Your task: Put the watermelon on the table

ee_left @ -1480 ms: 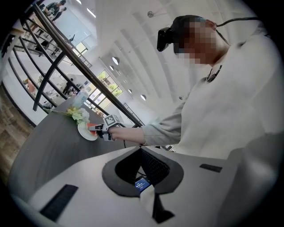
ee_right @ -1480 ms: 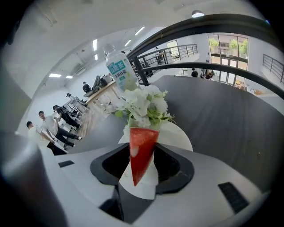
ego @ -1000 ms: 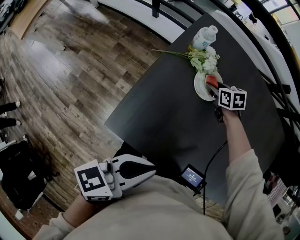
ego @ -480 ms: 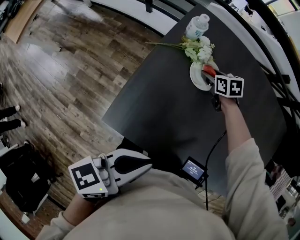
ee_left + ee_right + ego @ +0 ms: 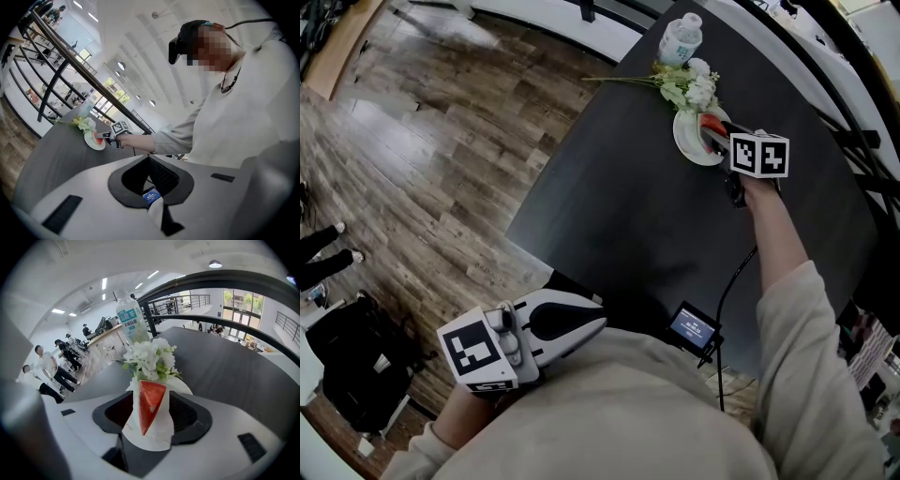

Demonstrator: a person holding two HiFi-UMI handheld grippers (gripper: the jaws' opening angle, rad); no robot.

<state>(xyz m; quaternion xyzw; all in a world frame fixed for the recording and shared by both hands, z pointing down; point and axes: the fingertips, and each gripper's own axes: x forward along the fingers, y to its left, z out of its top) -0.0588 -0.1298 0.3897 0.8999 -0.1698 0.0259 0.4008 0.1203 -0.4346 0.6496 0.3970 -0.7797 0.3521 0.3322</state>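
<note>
Right gripper [image 5: 713,134] reaches down over the white plate [image 5: 688,146] near the far edge of the desk [image 5: 628,197]. Its jaws have just been opening and now stand wide. The watermelon [image 5: 150,401] slice lies flat on the plate between them, with gaps on both sides and no pad pressing it. Flowers [image 5: 690,88] touch the plate's far rim, with the bottle [image 5: 679,39] just beyond at the desk's corner. Left gripper [image 5: 600,324] is held off the desk's near edge, close to the body, jaws closed together on nothing.
</note>
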